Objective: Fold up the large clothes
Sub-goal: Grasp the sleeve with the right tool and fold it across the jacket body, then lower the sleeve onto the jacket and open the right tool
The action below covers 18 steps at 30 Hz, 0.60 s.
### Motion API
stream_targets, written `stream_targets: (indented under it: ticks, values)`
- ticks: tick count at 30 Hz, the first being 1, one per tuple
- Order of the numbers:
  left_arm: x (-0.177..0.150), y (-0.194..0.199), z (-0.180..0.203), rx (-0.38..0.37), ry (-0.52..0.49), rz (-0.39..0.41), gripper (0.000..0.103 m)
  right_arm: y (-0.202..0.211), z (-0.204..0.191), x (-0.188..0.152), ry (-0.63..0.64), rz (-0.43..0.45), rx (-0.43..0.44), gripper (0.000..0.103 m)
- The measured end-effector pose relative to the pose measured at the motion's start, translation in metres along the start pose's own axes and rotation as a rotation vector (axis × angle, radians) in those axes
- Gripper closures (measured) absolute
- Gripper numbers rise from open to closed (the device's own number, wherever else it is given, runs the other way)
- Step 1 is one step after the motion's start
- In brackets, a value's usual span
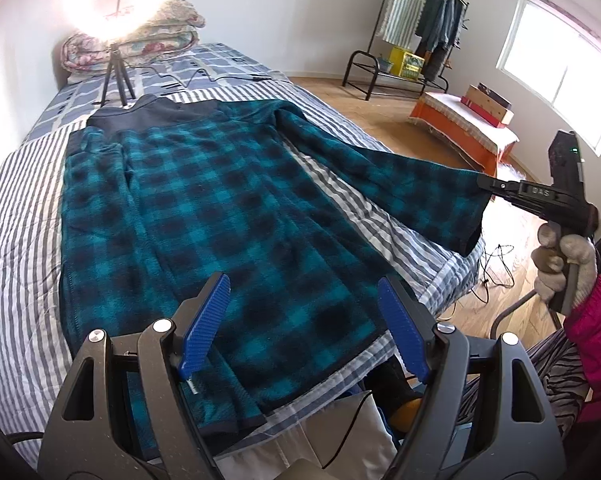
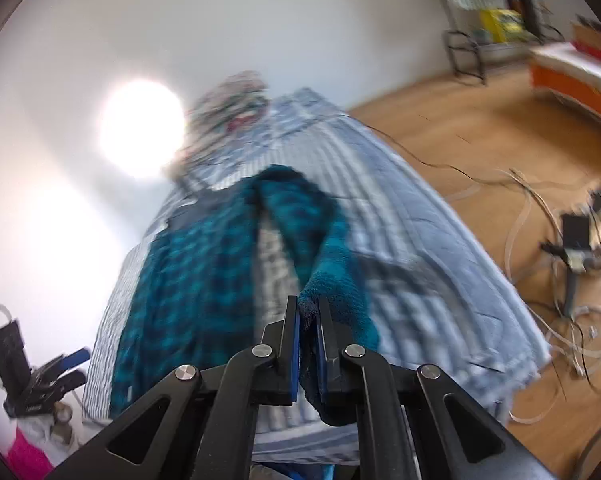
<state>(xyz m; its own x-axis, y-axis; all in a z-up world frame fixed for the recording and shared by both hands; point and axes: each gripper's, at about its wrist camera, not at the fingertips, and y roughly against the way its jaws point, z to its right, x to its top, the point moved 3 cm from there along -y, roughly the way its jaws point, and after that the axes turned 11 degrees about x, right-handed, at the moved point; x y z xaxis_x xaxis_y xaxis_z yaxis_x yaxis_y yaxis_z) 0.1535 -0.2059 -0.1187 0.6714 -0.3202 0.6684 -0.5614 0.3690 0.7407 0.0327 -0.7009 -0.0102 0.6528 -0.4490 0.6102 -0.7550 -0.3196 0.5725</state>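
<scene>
Plaid fleece jacket (image 1: pixel 204 200) flat on bed (image 1: pixel 16 208); right gripper (image 2: pixel 307 320) clamps sleeve cuff (image 1: pixel 460 208), left gripper (image 1: pixel 300 320) wide open w/ nothing held; next, judged: fold sleeve across body.

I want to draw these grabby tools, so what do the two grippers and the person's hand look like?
Both are black, with angular arms that have triangle-shaped holes and round silver bolts. The left gripper has ridged bright blue pads. The right gripper has thin blue pads too, and from the side it shows a tiny green light and pale lettering. The hand wears a beige knitted glove and a bright pink sleeve.
</scene>
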Motion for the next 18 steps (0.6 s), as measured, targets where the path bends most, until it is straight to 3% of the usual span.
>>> stream_targets:
  ticks: [9,18]
  values:
    - [-0.01,0.005,-0.032,0.025,0.118,0.006,0.025,-0.05,-0.103,-0.017,0.24,-0.139,0.154,0.099]
    - [-0.026,0.004,-0.066,0.011,0.287,0.001,0.028,-0.133,-0.168,-0.092,0.471,-0.435,0.253,0.099]
